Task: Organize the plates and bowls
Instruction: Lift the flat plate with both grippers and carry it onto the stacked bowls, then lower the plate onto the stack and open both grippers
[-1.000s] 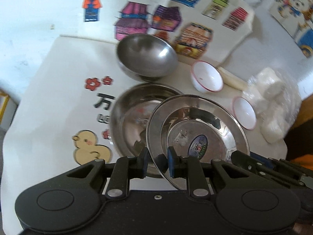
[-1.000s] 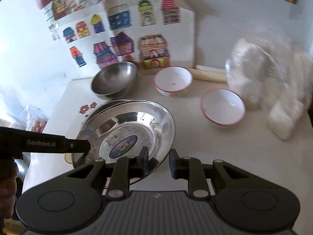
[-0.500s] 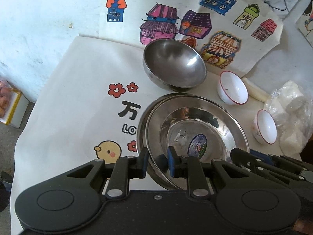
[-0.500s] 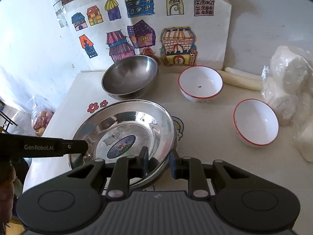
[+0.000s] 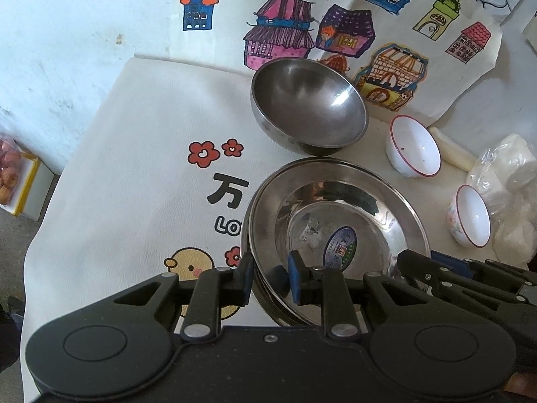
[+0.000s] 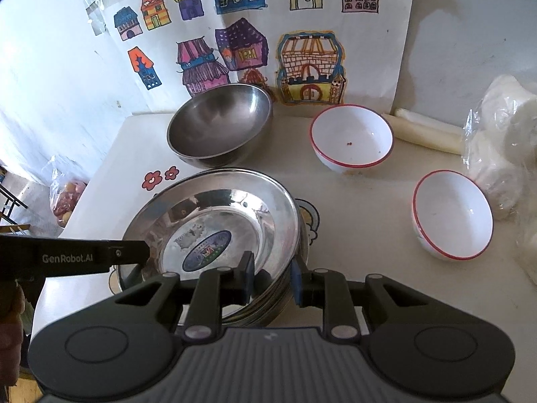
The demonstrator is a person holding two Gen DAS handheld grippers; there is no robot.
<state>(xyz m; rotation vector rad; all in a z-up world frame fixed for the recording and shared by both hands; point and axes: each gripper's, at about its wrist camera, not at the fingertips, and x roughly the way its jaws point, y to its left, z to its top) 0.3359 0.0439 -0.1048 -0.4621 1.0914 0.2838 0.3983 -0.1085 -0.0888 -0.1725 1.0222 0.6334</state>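
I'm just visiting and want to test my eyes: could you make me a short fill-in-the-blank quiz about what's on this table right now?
1. Both the left gripper and the right gripper straddle the rim of the steel ____.
2. The steel plate lies on top of another steel ____.
3. The number of white bowls with red rims is ____.
4. The deep steel bowl stands in front of drawings of colourful ____.

Missing words: plate; plate; two; houses
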